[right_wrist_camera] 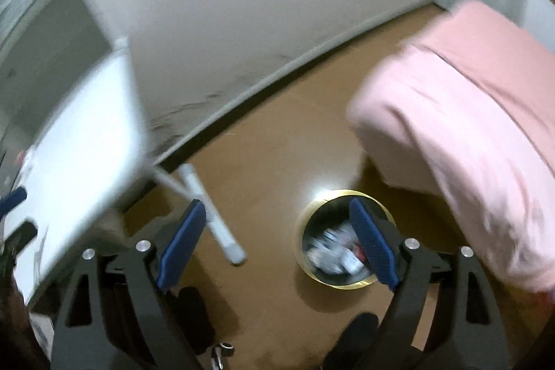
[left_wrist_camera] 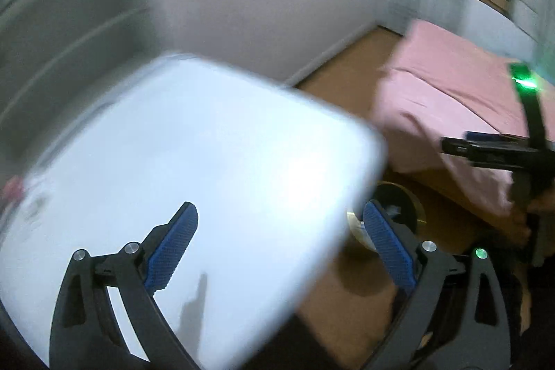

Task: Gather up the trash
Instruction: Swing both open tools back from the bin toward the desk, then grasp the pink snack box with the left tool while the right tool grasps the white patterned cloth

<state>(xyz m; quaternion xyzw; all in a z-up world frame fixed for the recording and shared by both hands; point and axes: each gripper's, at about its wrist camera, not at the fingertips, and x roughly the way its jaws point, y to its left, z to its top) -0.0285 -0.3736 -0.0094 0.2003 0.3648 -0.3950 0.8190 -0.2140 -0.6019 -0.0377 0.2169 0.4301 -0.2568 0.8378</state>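
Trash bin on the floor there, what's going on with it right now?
A person holds two grippers, both open and empty. The right gripper is above the gold-rimmed bin, which has crumpled trash inside. The left gripper is over the white table edge. A pink bed stands beside the bin.

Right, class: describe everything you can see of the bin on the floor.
The bin is round, dark inside, with a shiny gold-coloured rim. It stands upright and open on the brown floor, near the pink bed cover. Blurred, crumpled white rubbish lies inside. Nothing visibly touches it but the floor.
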